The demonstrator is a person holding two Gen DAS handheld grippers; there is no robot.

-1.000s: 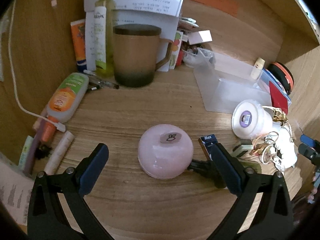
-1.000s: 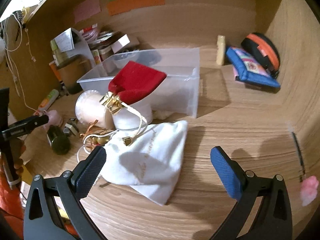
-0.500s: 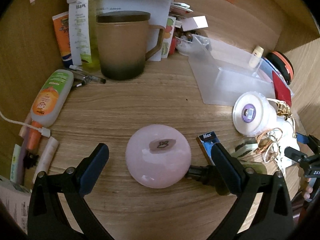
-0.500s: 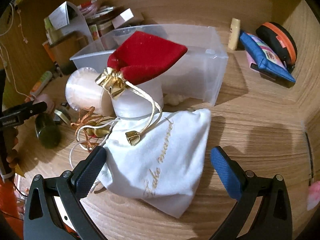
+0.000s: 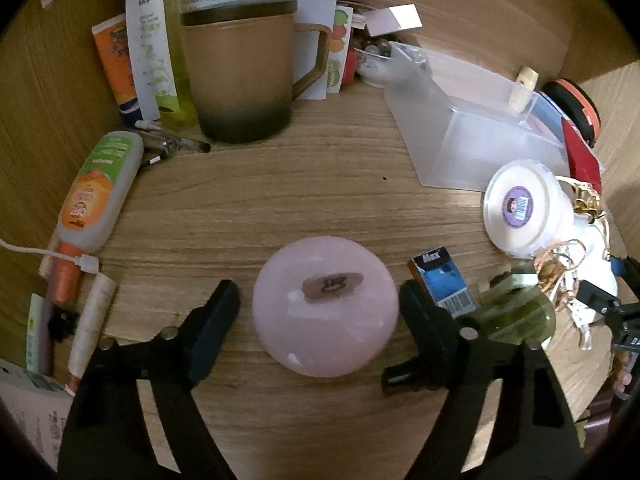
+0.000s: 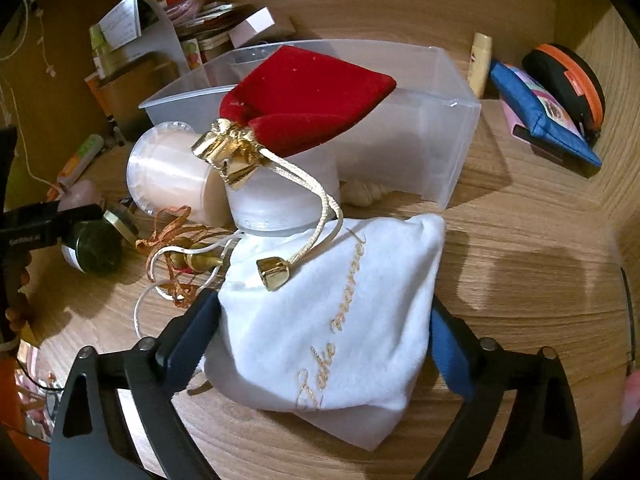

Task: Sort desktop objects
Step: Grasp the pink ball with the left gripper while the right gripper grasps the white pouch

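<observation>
Wooden tabletop (image 5: 304, 208) carries both targets between closing jaws: the pink ball (image 5: 326, 307) sits centred in the left gripper (image 5: 320, 308), not yet pinched, while the right gripper (image 6: 324, 344) straddles the white pouch (image 6: 332, 308).

A small blue cardboard box (image 5: 442, 282), right of centre in the left wrist view, reads "Max" above a barcode. In the right wrist view, gold cursive embroidery runs across the white cloth drawstring pouch (image 6: 340, 320) at lower centre, too loopy to read surely; other labels are too blurred.

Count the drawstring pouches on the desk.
2. The white pouch lies between the right tool fingers; the red pouch rests on the clear bin. Clutter may hide more.
</observation>
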